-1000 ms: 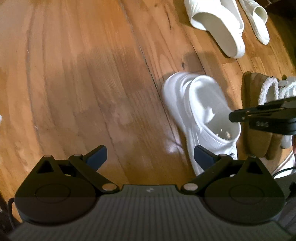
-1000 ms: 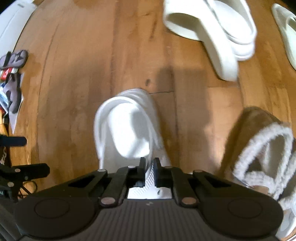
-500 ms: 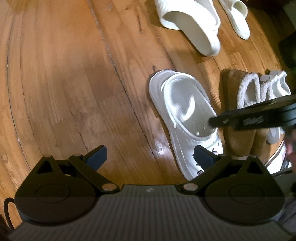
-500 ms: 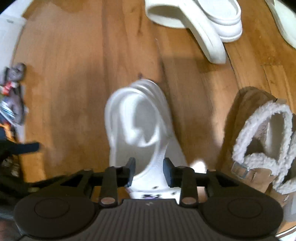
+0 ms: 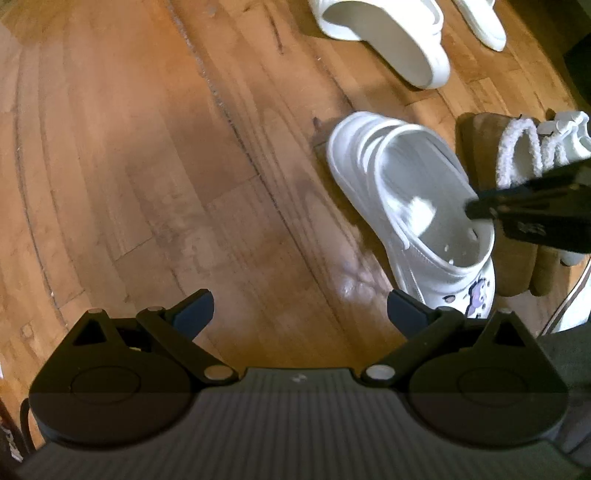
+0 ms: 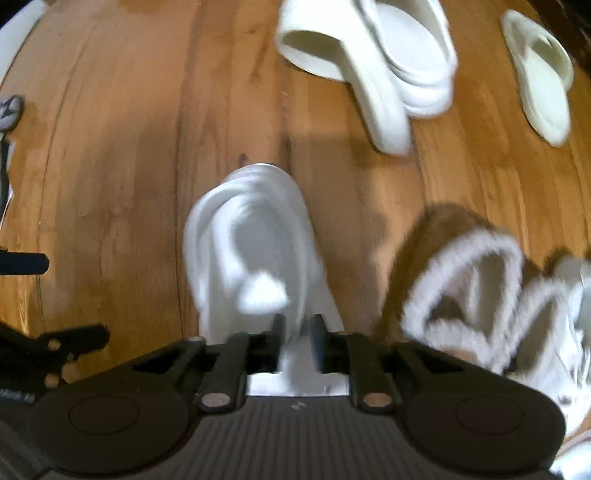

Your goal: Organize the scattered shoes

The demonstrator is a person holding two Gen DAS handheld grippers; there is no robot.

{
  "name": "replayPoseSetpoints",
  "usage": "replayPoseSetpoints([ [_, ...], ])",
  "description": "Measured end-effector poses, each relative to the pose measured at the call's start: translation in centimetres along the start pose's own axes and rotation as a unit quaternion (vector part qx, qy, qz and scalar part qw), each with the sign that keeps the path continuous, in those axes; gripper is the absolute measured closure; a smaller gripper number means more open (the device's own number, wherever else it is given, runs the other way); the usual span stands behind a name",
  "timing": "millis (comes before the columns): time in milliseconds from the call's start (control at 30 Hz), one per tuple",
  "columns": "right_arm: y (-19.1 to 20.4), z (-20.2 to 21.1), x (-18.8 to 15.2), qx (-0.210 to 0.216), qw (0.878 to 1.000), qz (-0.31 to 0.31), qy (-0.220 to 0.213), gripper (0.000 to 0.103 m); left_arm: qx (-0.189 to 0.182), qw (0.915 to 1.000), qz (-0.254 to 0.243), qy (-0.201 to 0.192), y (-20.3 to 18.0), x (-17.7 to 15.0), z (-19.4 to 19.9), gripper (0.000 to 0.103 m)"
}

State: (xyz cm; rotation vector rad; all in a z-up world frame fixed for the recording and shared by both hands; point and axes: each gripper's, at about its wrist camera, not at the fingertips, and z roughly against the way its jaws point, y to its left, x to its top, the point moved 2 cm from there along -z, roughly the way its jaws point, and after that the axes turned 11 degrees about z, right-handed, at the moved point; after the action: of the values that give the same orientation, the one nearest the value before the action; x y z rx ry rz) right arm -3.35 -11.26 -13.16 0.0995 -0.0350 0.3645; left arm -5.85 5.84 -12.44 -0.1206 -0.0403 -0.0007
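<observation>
The right wrist view was motion-blurred: the white clog (image 6: 255,266) and fleece-lined slippers (image 6: 480,295) lacked sharp edges. The right gripper (image 6: 297,343) hid the clog's toe. The white slide (image 5: 384,33) was cut off by the left view's top edge.

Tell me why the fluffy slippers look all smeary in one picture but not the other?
Right wrist view: motion blur smears the fluffy slippers and white clog. Left wrist view: sharper, so the clog's purple charm shows; a glare spot shines on the wood floor beside it, and the fisheye lens curves the floorboards.
</observation>
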Motion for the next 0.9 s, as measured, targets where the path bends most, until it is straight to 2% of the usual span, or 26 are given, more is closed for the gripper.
replayPoseSetpoints([
  [100, -1.4, 2.6, -0.1, 0.026, 0.999, -0.024, -0.023, 0.028, -0.007, 0.9995, 0.000, -0.030, -0.5, 0.6, 0.4, 0.001],
  [167, -2.4, 4.7, 0.1, 0.049, 0.998, -0.032, -0.036, 0.026, -0.013, 0.9978, 0.002, -0.065, -1.2, 1.1, 1.0, 0.001],
  [233, -3.2, 5.6, 0.3, 0.050, 0.997, -0.035, -0.043, 0.023, -0.020, 0.9938, -0.001, -0.110, -2.5, 1.7, 1.7, 0.001],
  [300, -4.9, 7.0, 0.7, 0.047, 0.996, -0.045, -0.054, 0.022, -0.009, 0.9887, -0.030, -0.146, -4.5, 2.1, 2.0, 0.001],
  [400, -6.8, 8.3, 1.5, 0.030, 0.997, -0.044, -0.056, 0.022, 0.010, 0.9835, -0.063, -0.169, -6.3, 2.8, 1.9, 0.001],
  [433, -7.5, 9.3, 1.8, 0.009, 0.997, -0.044, -0.068, 0.024, 0.021, 0.9807, -0.077, -0.178, -7.2, 3.4, 1.9, 0.001],
  [467, -8.1, 10.2, 2.1, -0.013, 0.996, -0.044, -0.080, 0.033, 0.031, 0.9775, -0.091, -0.187, -8.0, 4.0, 1.8, 0.003],
  [500, -8.6, 11.0, 2.3, -0.028, 0.995, -0.043, -0.091, 0.034, 0.039, 0.9747, -0.105, -0.193, -9.1, 5.2, 1.8, 0.005],
  [567, -9.1, 12.3, 2.9, -0.031, 0.993, -0.038, -0.106, 0.033, 0.020, 0.9725, -0.114, -0.202, -10.7, 7.5, 2.0, 0.005],
  [600, -9.6, 12.9, 3.2, -0.015, 0.993, -0.042, -0.111, 0.028, 0.014, 0.9714, -0.116, -0.207, -11.3, 8.6, 2.0, 0.005],
  [667, -10.4, 13.1, 3.4, 0.005, 0.992, -0.056, -0.111, 0.026, 0.019, 0.9699, -0.114, -0.214, -12.1, 9.9, 1.8, 0.005],
  [733, -11.2, 13.0, 3.6, 0.005, 0.992, -0.063, -0.108, 0.025, 0.036, 0.9659, -0.104, -0.234, -13.7, 13.4, 1.3, 0.004],
  [767, -11.4, 12.8, 3.6, -0.007, 0.992, -0.065, -0.106, 0.024, 0.042, 0.9643, -0.102, -0.241, -14.3, 14.7, 1.0, 0.004],
  [833, -11.7, 12.3, 3.4, -0.031, 0.993, -0.057, -0.100, 0.024, 0.076, 0.9602, -0.107, -0.247, -15.5, 17.5, 0.2, 0.004],
  [867, -11.5, 12.2, 3.3, -0.045, 0.993, -0.042, -0.096, 0.029, 0.089, 0.9581, -0.110, -0.249, -15.8, 18.4, -0.2, 0.004],
  [900, -11.2, 12.0, 3.2, -0.067, 0.993, -0.018, -0.091, 0.030, 0.101, 0.9562, -0.114, -0.250, -16.1, 19.3, -0.5, 0.009],
])
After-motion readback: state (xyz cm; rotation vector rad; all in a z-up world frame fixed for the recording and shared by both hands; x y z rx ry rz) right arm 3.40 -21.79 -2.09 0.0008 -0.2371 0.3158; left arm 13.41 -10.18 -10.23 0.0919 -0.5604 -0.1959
